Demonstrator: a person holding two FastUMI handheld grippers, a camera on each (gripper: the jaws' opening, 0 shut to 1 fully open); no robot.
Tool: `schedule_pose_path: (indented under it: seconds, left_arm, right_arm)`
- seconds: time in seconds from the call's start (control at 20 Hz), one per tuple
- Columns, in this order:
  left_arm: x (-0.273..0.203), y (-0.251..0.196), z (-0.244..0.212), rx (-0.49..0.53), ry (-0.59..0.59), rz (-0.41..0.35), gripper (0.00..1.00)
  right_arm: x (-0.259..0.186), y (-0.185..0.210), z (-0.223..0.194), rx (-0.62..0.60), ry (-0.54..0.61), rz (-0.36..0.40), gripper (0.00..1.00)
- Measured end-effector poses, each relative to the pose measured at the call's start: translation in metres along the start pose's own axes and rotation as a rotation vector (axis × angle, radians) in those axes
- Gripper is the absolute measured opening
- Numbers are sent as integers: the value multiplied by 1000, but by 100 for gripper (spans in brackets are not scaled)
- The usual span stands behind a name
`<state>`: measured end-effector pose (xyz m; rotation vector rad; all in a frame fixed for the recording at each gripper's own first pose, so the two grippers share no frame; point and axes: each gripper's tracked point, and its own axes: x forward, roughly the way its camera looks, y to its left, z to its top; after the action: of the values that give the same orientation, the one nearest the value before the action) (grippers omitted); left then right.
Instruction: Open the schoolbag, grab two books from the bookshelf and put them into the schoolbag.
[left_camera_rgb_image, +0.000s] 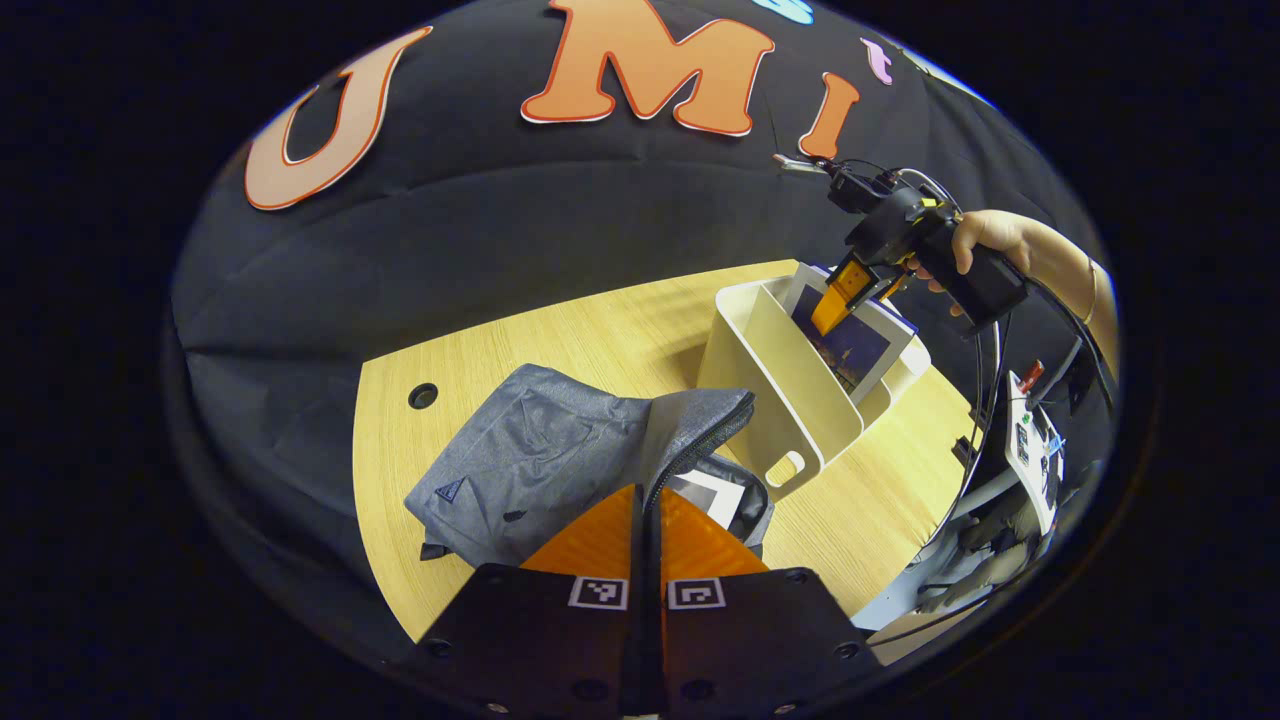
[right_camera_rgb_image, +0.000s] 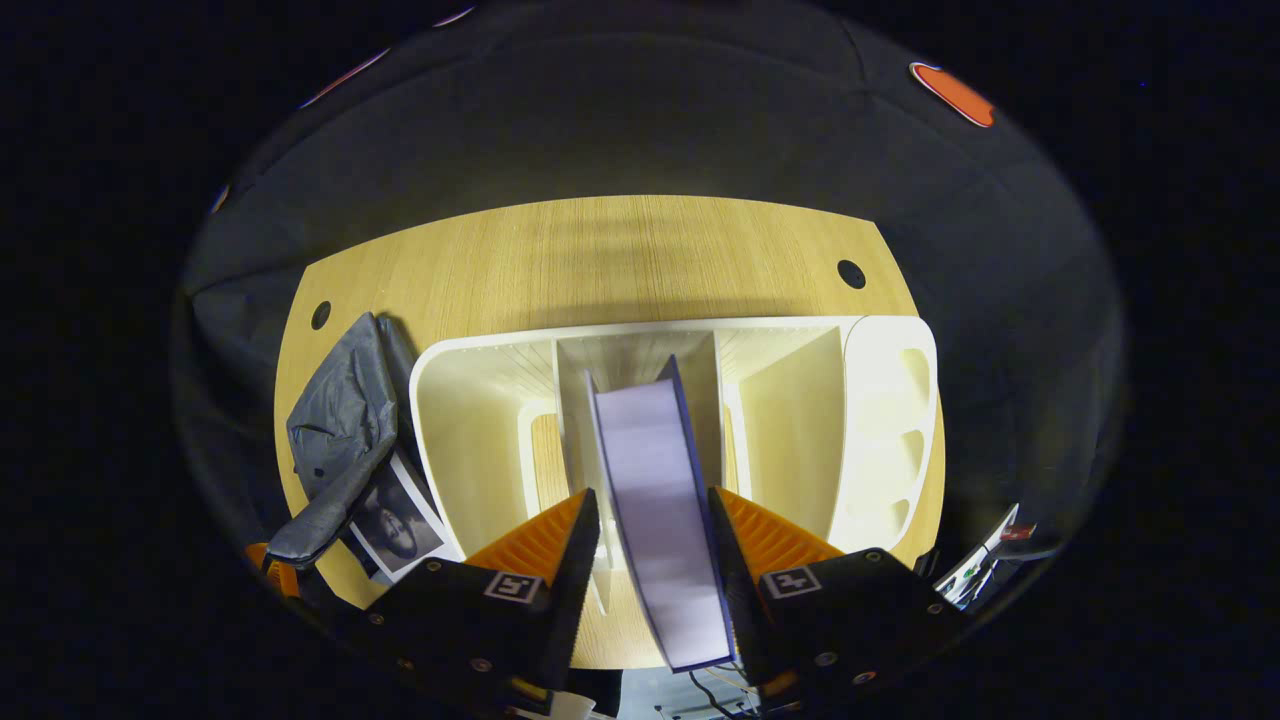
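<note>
Schoolbag (left_camera_rgb_image: 540, 450) lies on the table (left_camera_rgb_image: 600, 330), zip undone and flap folded back: opening looks done. A book (left_camera_rgb_image: 712, 495) shows inside its mouth, so the first book appears packed.

Second book (right_camera_rgb_image: 660, 510) stands upright in the middle slot of the white bookshelf (right_camera_rgb_image: 880, 420), just beside the bag. Right gripper (right_camera_rgb_image: 650, 520) straddles it, fingers spread, one to each side. Whether they press on the covers I cannot tell. In the left gripper view a hand (left_camera_rgb_image: 985, 245) holds that gripper above the shelf.

Left gripper (left_camera_rgb_image: 645, 520) hovers at the bag's opening, fingers pressed together; I cannot tell whether they pinch the flap.

Left to do: lift the second book, carry it over, drop it in.
</note>
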<state>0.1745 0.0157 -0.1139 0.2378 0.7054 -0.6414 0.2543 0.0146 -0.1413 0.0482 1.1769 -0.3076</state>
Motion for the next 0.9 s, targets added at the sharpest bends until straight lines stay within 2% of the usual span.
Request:
schedule_pose_path:
  seconds: [0.05,0.15,0.45,0.9]
  left_arm:
    - [-1,-1,-1,-2,3,0,1]
    - [0,-2,-4,-11,7,-3,1]
    - [-1,-1,-6,-10,10,-7,1]
    - [-2,-7,-5,41,8,-33,1]
  right_arm:
    - [1,4,-1,18,4,20,49]
    - [2,3,-3,41,3,27,38]
    - [-24,-4,0,47,-55,22,35]
    - [-119,-16,18,53,-233,-11,35]
